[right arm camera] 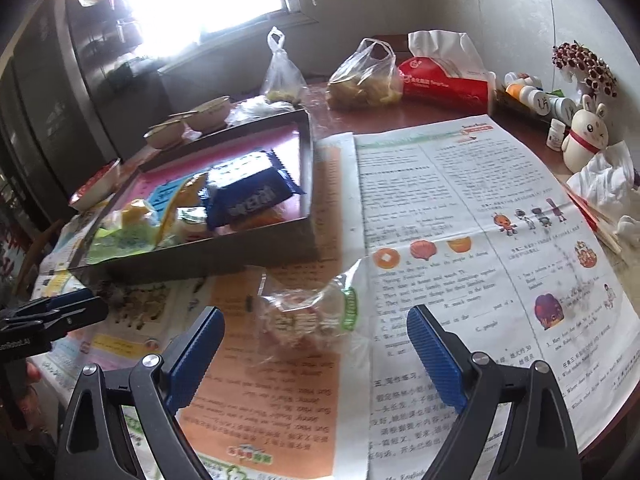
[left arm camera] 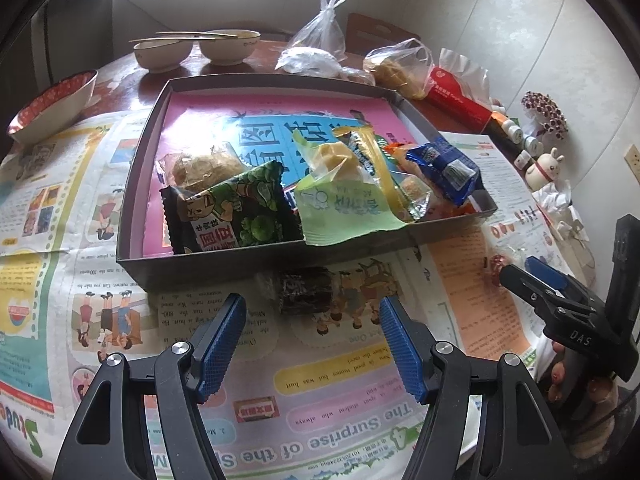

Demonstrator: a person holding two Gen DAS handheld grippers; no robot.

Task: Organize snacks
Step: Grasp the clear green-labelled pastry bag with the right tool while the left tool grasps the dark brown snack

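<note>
Newspaper-covered surface [left arm camera: 60, 208] carries a grey tray [left arm camera: 132, 216] of snacks, bowls [left arm camera: 162, 54] behind. Dark wrapped snack [left arm camera: 306, 290] lies before the tray, ahead of the left claw [left arm camera: 312, 344], released, empty. Clear wrapped snack [right arm camera: 304, 312] lies ahead of the right claw [right arm camera: 316, 356], wide, empty.

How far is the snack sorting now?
Done: several packets, such as the green cartoon snack bag and blue wrapped biscuit pack, lie in the shallow grey box. In hand: nothing; left gripper and right gripper are open. Left: dark wrapped roll and clear-wrapped snack on the newspaper.
</note>
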